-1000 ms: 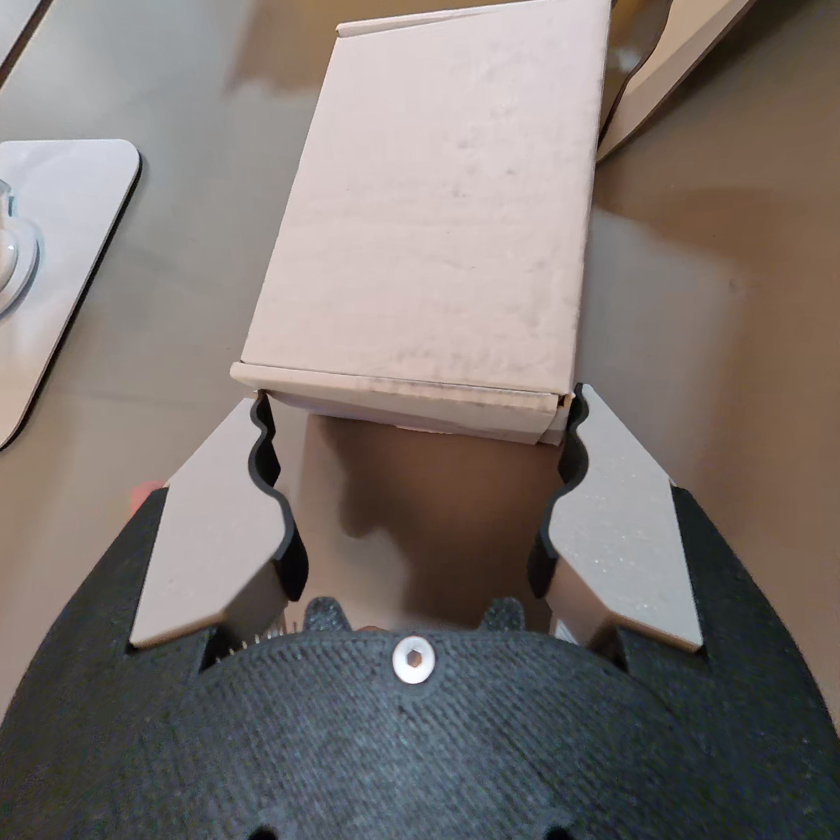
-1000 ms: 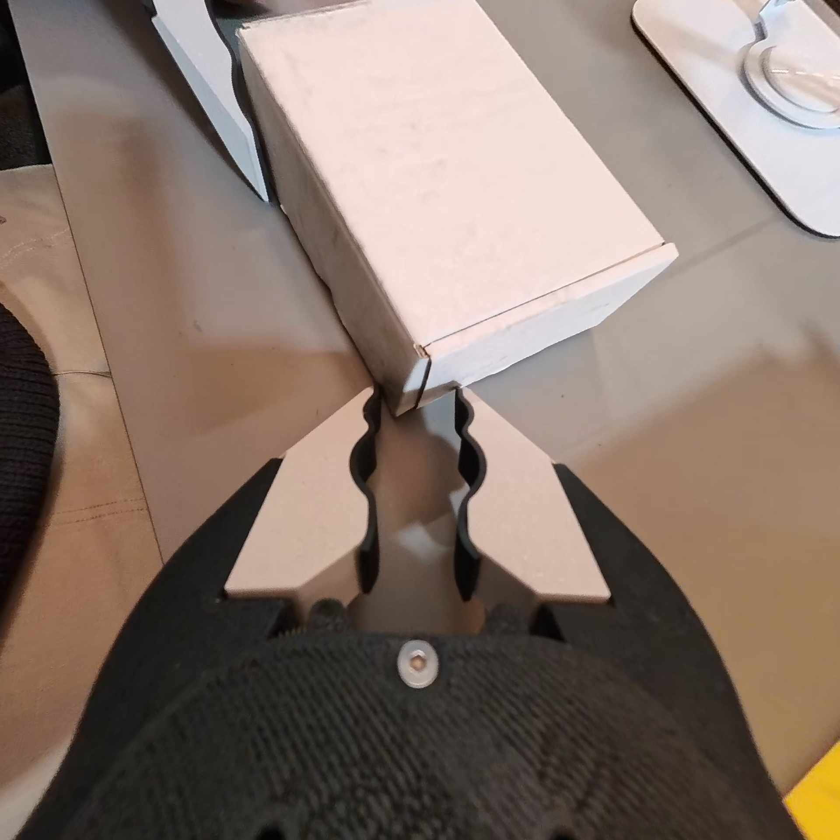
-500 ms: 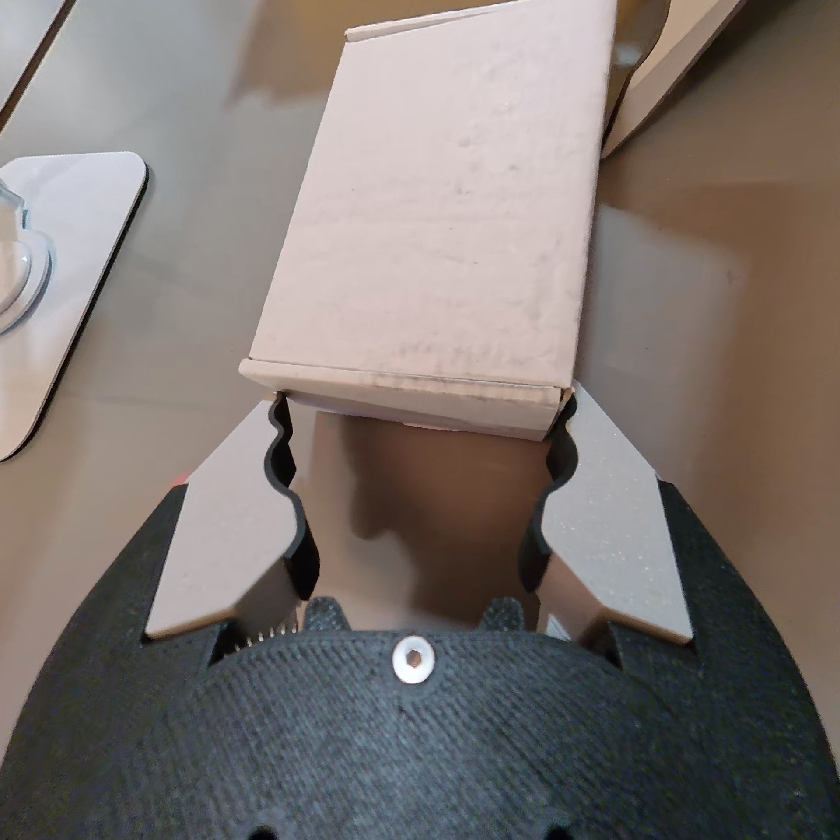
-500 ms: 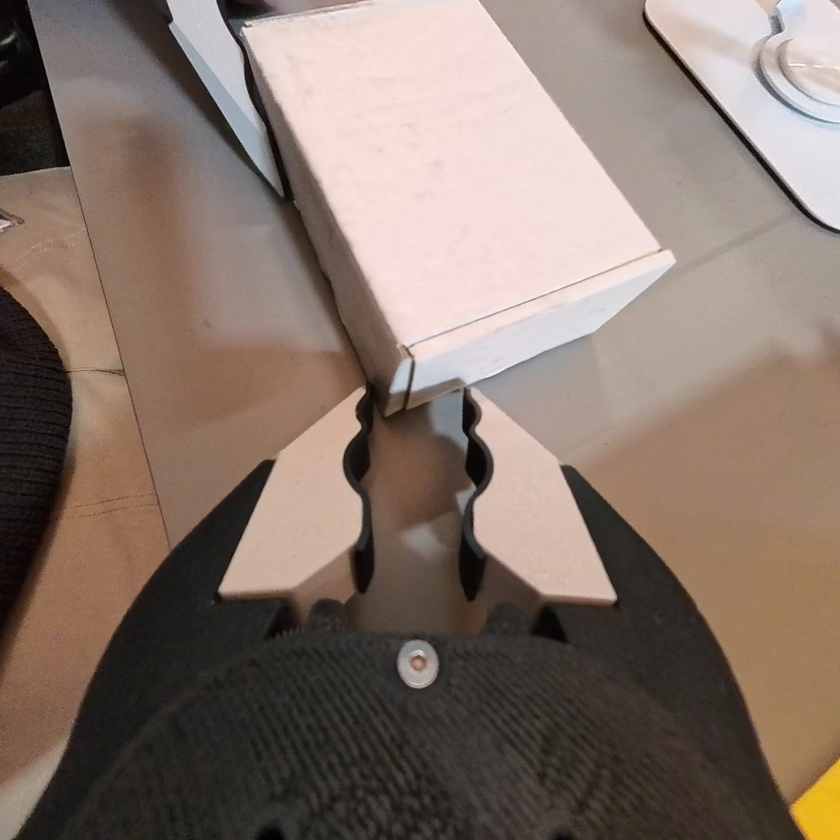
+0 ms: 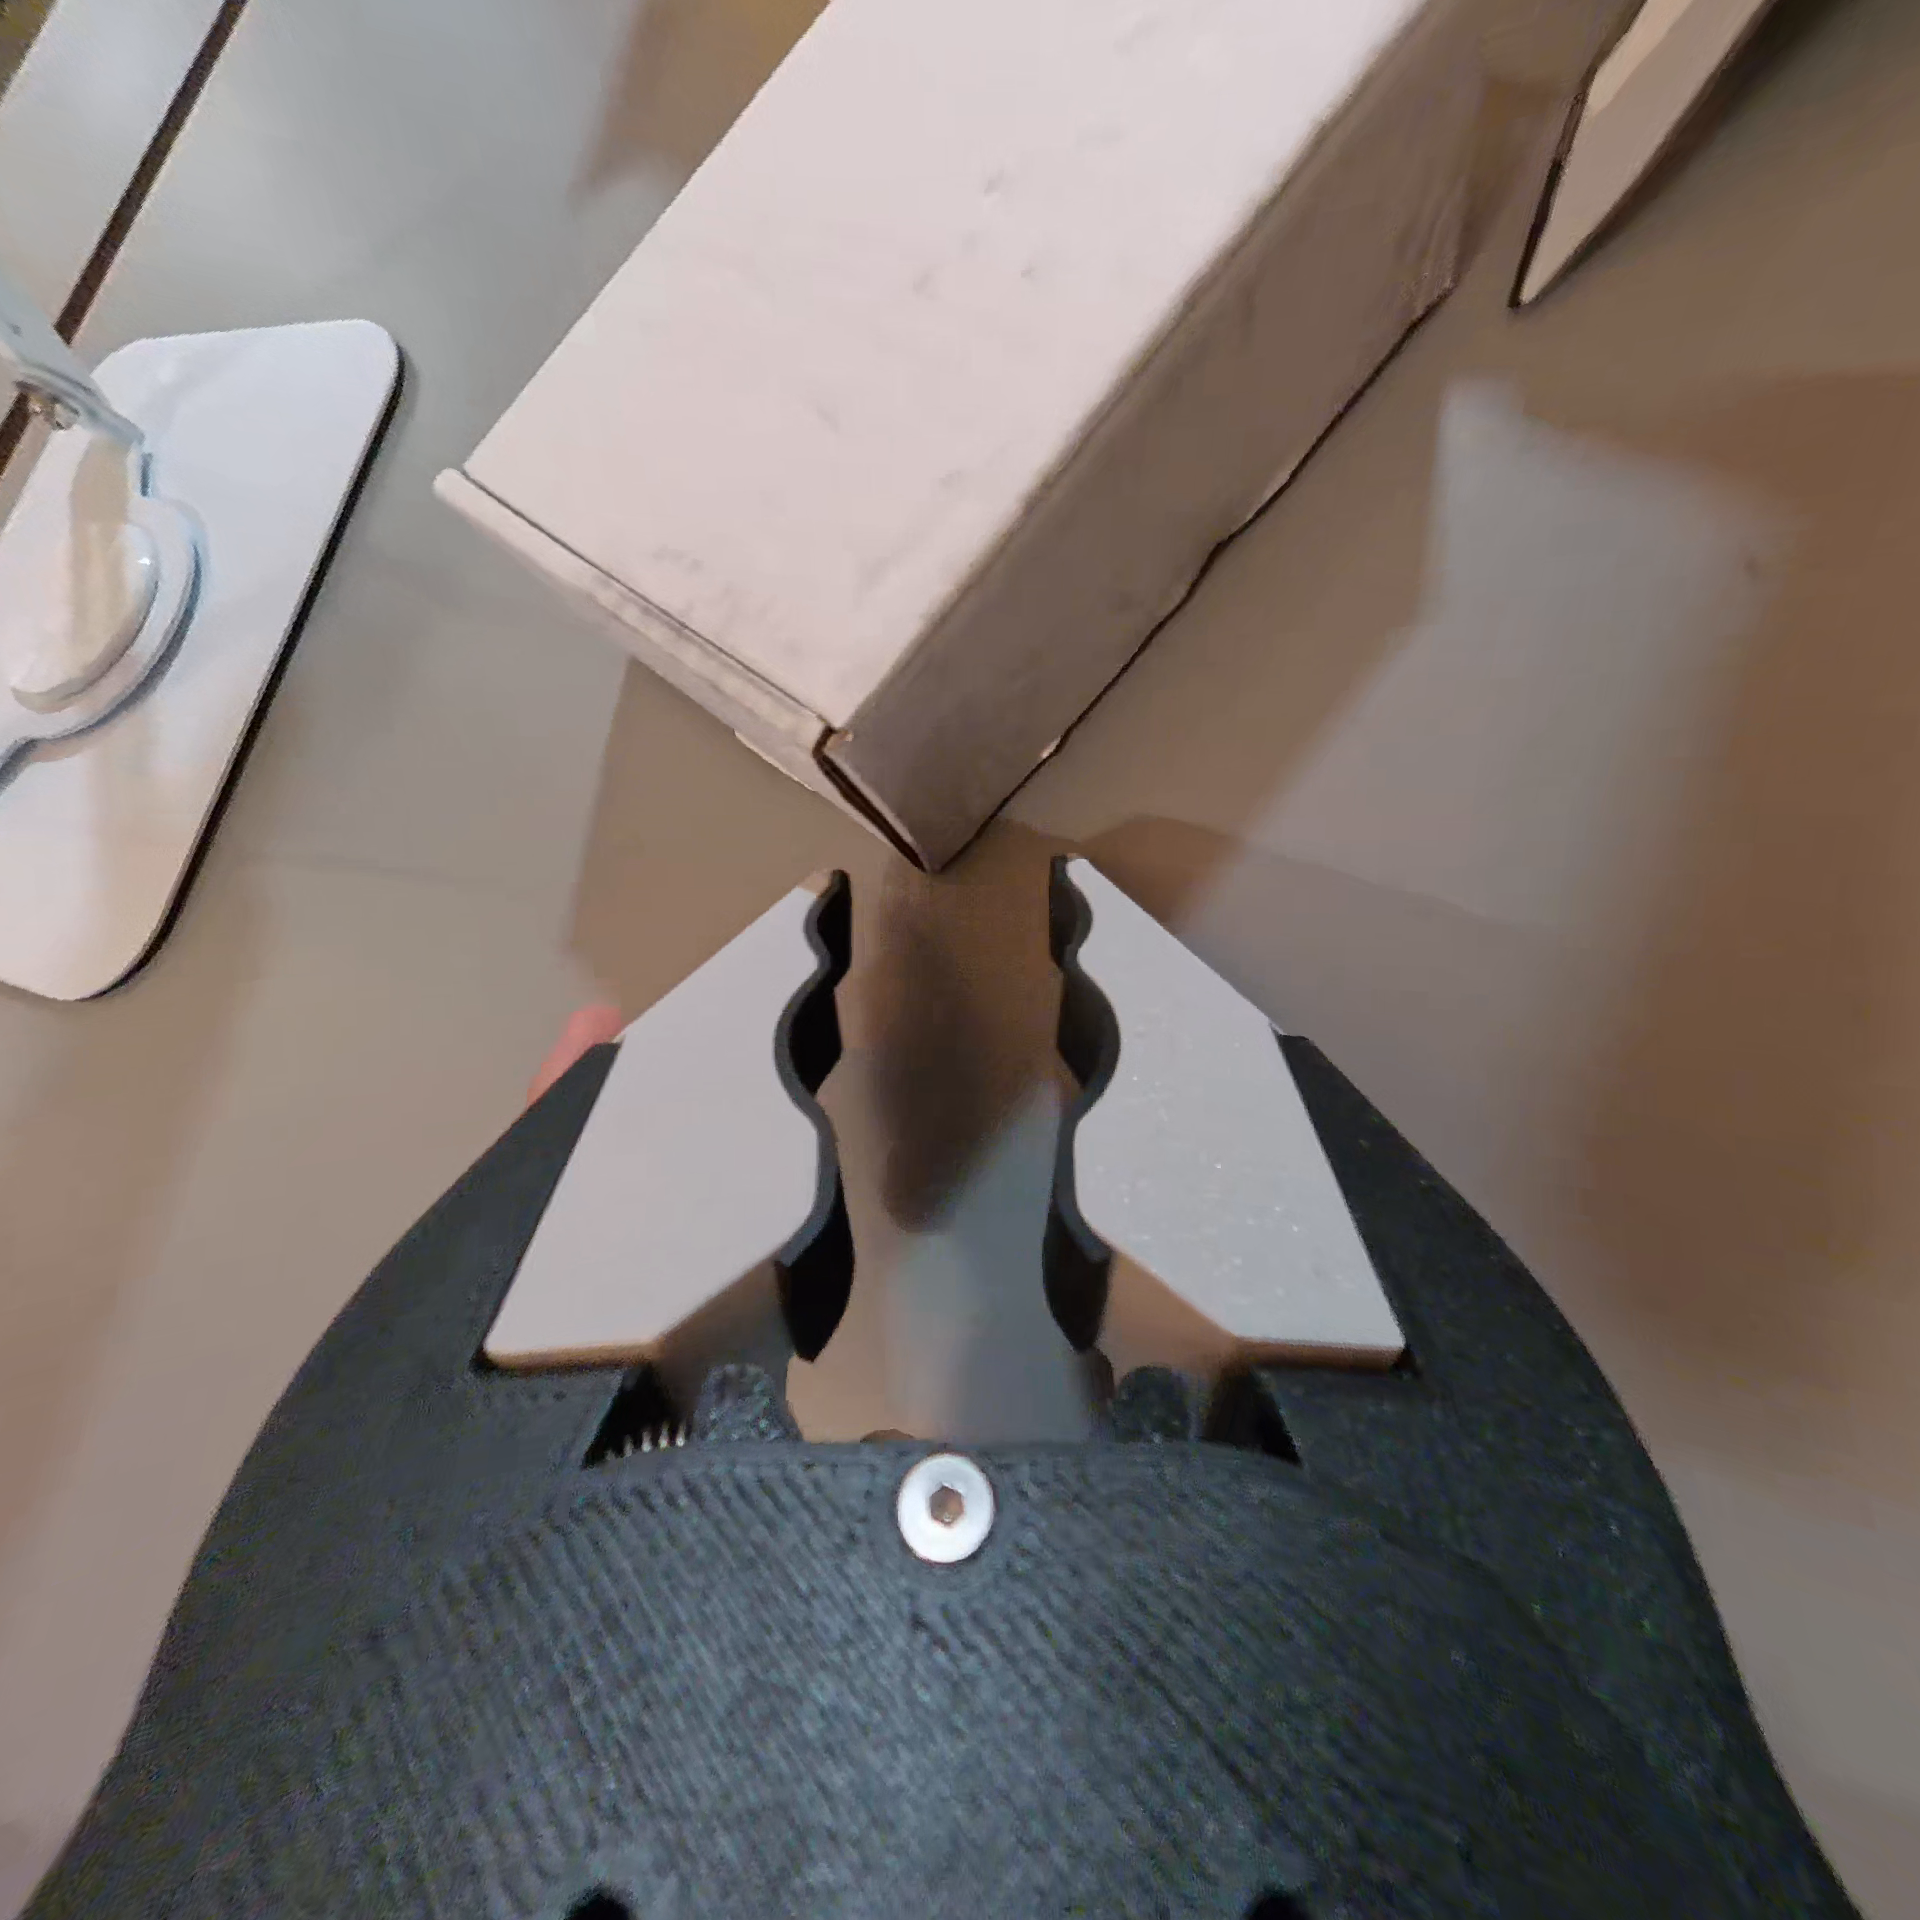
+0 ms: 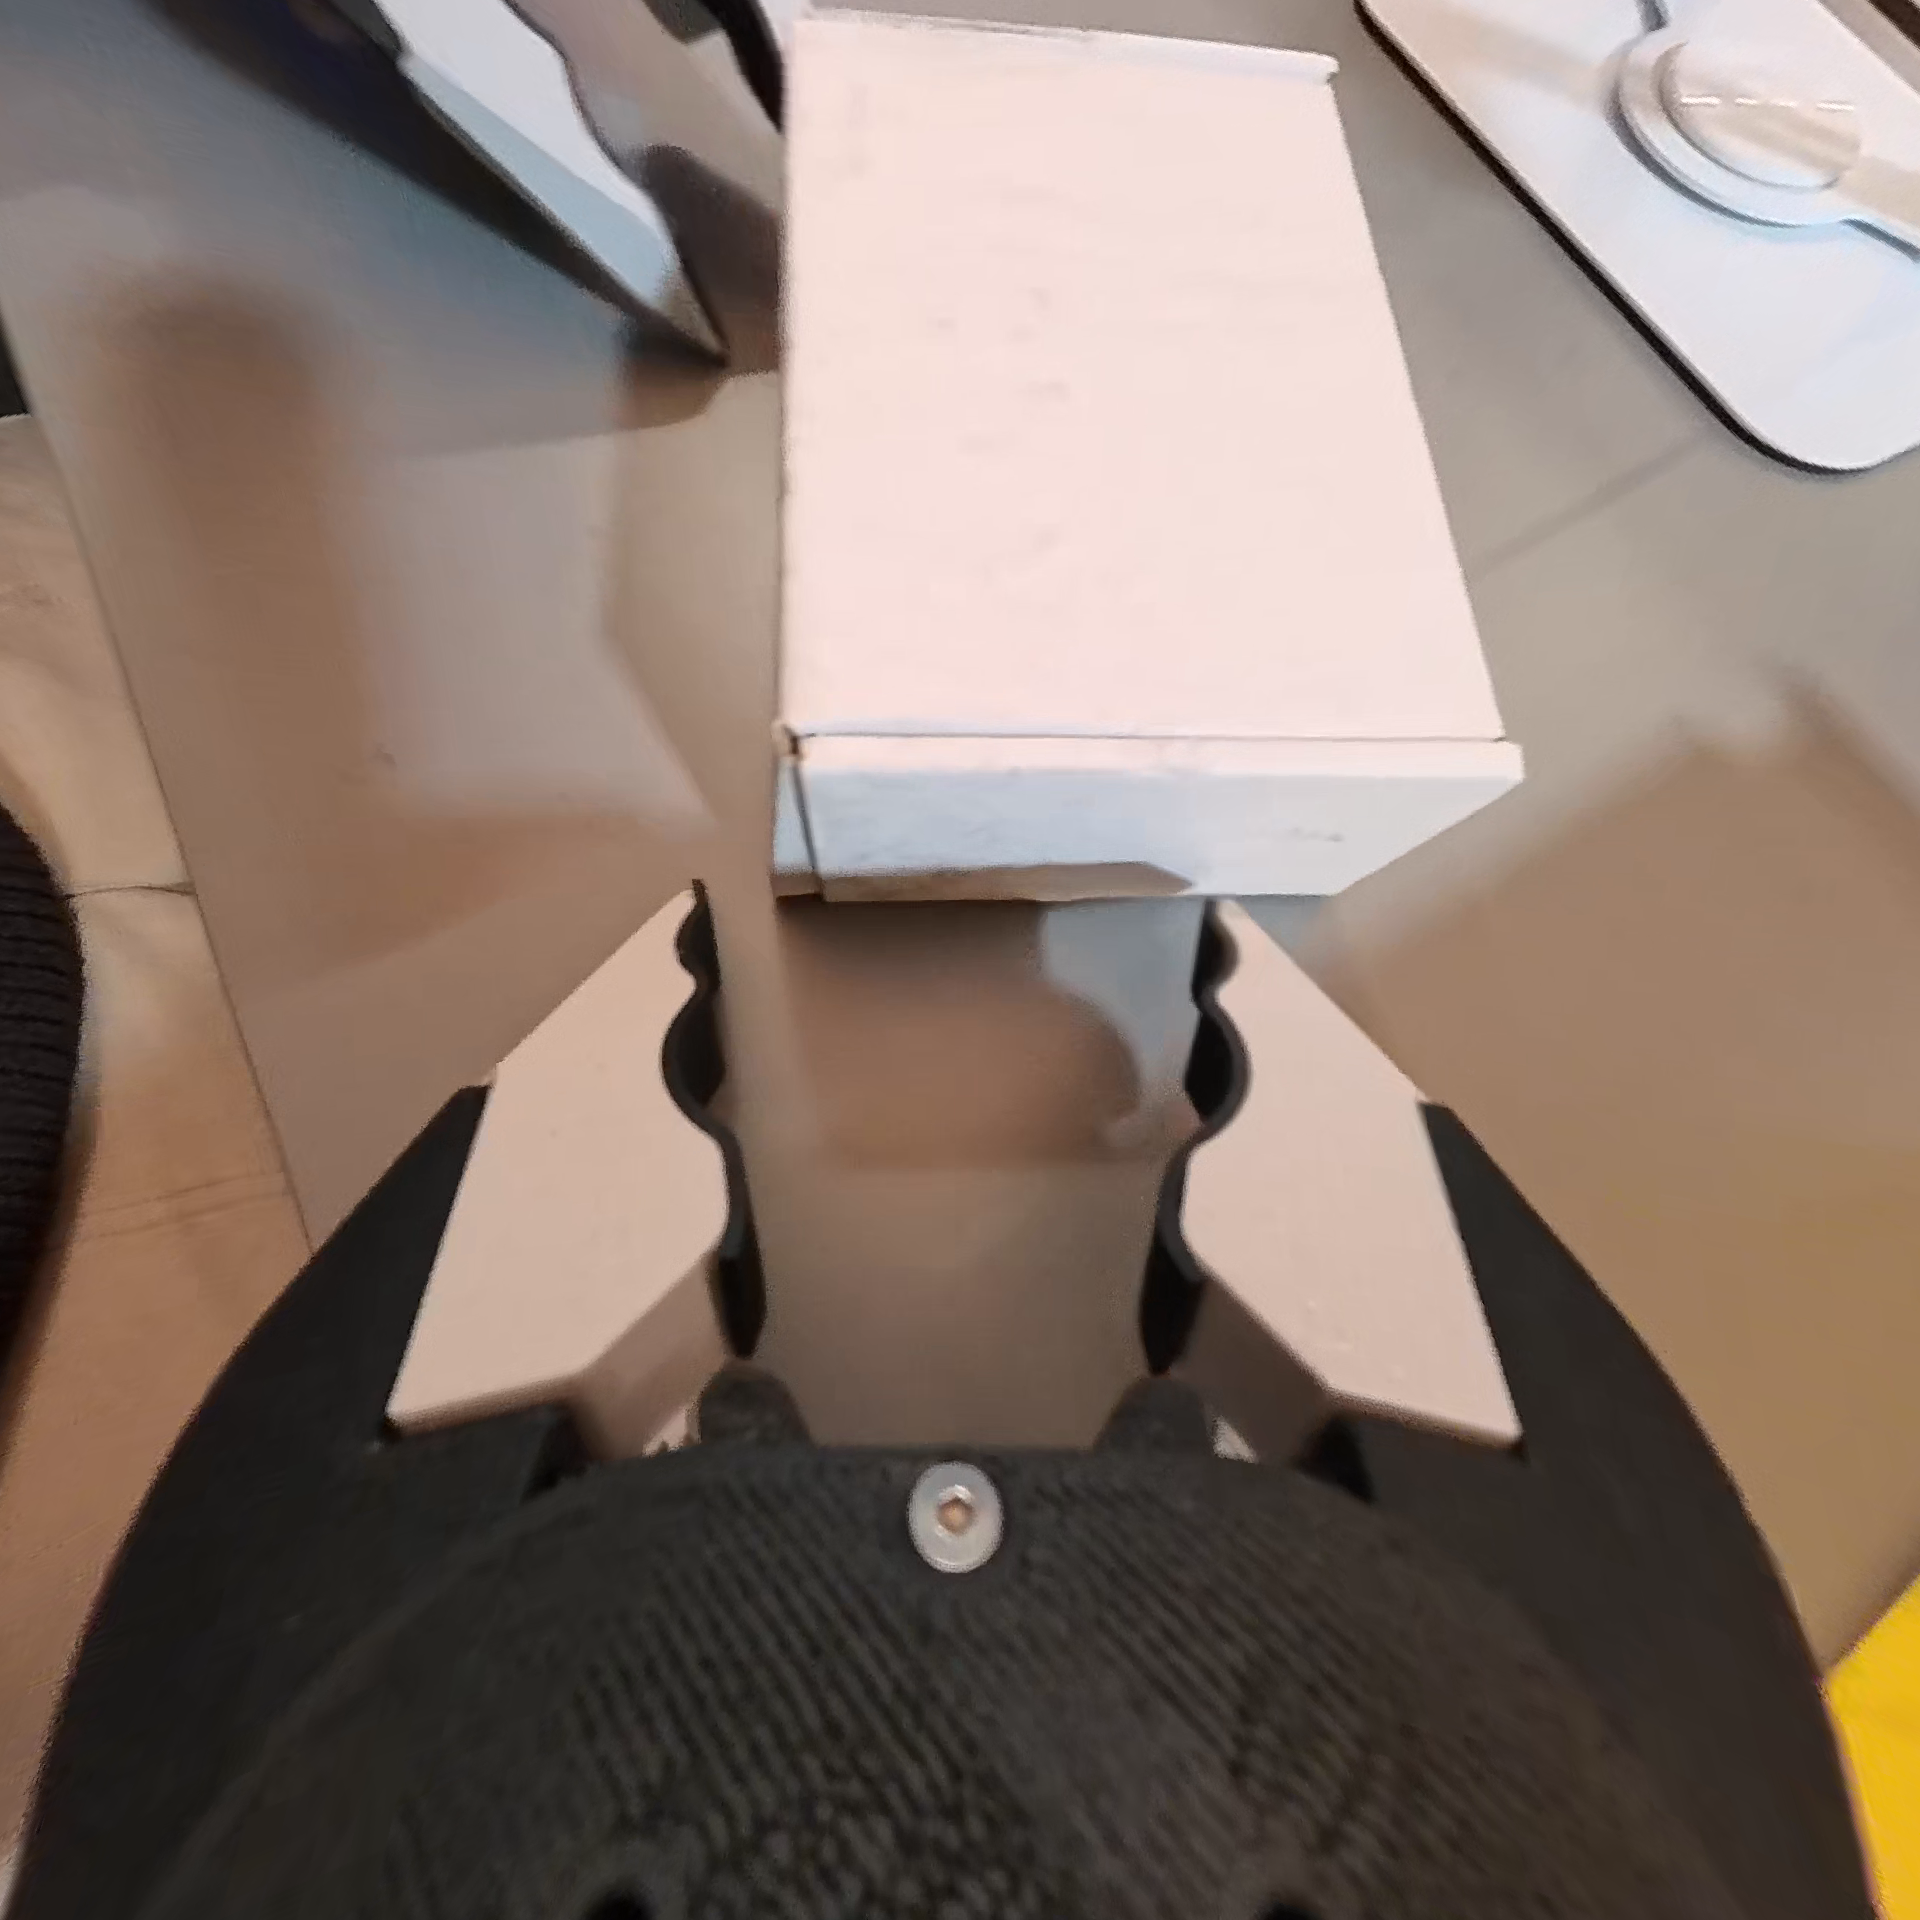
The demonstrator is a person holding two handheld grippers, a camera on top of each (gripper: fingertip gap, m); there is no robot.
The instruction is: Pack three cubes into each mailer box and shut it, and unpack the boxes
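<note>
The table (image 5: 1558, 935) is filling both views, a plain grey-brown top, and everything else is sitting on it. The closed mailer box (image 5: 935, 364) is lying flat near the middle of it, lid down and tucked, and serves here as the landmark.

In the left wrist view the box is lying at an angle, one corner pointing at the left gripper (image 5: 948, 883). That gripper is sitting just short of the corner with its jaws set to a narrow gap, holding nothing; whether a fingertip is grazing the corner cannot be told. To the left of the box a white rounded plate (image 5: 239, 623) with a metal fitting on it is resting on the table, well apart from the box. Beyond the box's far right corner a flat pale piece (image 5: 1600, 156) is showing, probably part of the other gripper, though that cannot be settled from this view.

The right wrist view is showing the box (image 6: 1091, 416) squarely instead, its short front flap facing the right gripper (image 6: 951, 914). The jaws are standing wide, with nothing between them, just in front of that flap and offset toward the box's left edge. Only this view is showing the front flap's seam, a second white plate (image 6: 1662, 260) to the right of the box, the other gripper's finger (image 6: 540, 177) beside the box's far left corner, a yellow patch (image 6: 1870, 1714) at the lower right edge, and dark knitted cloth (image 6: 31, 1039) over beige fabric off the table's left edge. This picture is slightly blurred.
</note>
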